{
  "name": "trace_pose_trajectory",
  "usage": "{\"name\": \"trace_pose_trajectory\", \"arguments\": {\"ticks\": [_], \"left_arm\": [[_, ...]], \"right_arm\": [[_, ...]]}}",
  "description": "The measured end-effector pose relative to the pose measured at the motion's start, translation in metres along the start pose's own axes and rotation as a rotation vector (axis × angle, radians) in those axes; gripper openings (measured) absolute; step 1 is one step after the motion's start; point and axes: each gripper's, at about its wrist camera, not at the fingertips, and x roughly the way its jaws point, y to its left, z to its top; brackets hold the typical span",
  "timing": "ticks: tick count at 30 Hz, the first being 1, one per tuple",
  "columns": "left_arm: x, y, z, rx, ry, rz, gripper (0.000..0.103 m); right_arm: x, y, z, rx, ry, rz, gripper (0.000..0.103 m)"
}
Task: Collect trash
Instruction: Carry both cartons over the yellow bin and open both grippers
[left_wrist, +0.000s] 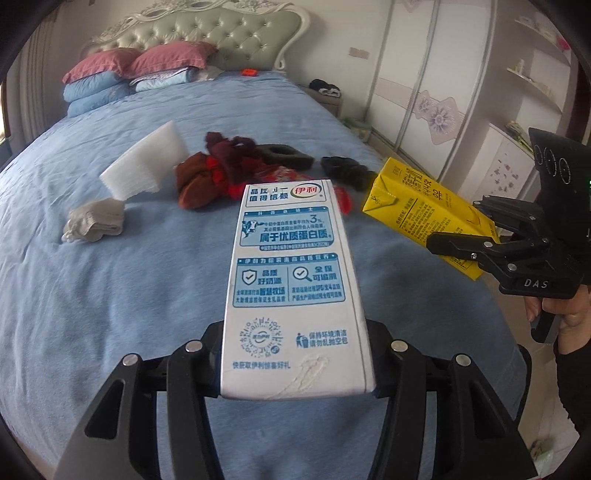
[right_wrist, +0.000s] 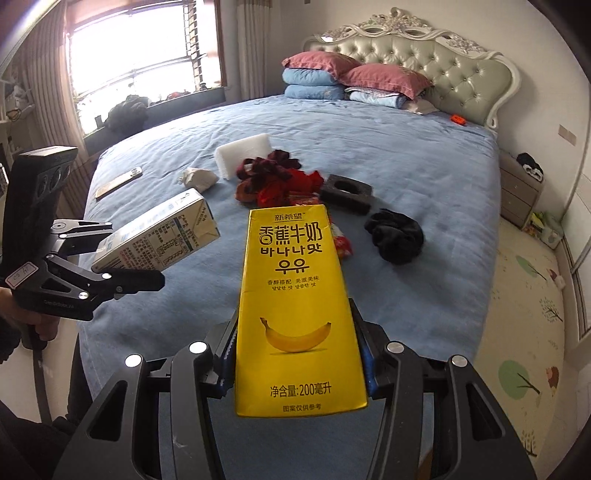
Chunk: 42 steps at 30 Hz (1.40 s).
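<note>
Trash sits mid-bed on the blue bedspread, largest first: white foam block, red and maroon cloth heap, black foam frame, black fabric wad, beige sock bundle, red wrapper. Two cartons are lifted clear of the bed. Left gripper clamps the white milk carton at its base. Right gripper grips the yellow banana milk carton the same way.
</note>
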Motion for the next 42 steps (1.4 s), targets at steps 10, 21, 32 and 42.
{"name": "trace_pose_trajectory", "arguments": {"ticks": [10, 21, 32, 42], "left_arm": [[0.043, -0.127, 0.027, 0.221, 0.068, -0.205, 0.054], [0.127, -0.267, 0.041, 0.383, 0.252, -0.394, 0.054], [0.21, -0.329, 0.036, 0.383, 0.463, -0.414, 0.054], [0.248, -0.349, 0.035, 0.405, 0.59, -0.377, 0.055]], "right_arm": [[-0.097, -0.088, -0.087, 0.211, -0.04, -0.197, 0.05], [-0.164, -0.156, -0.197, 0.382, 0.04, -0.386, 0.05], [-0.152, -0.197, -0.249, 0.482, 0.127, -0.387, 0.049], [-0.114, -0.21, -0.251, 0.501, 0.17, -0.309, 0.049]]}}
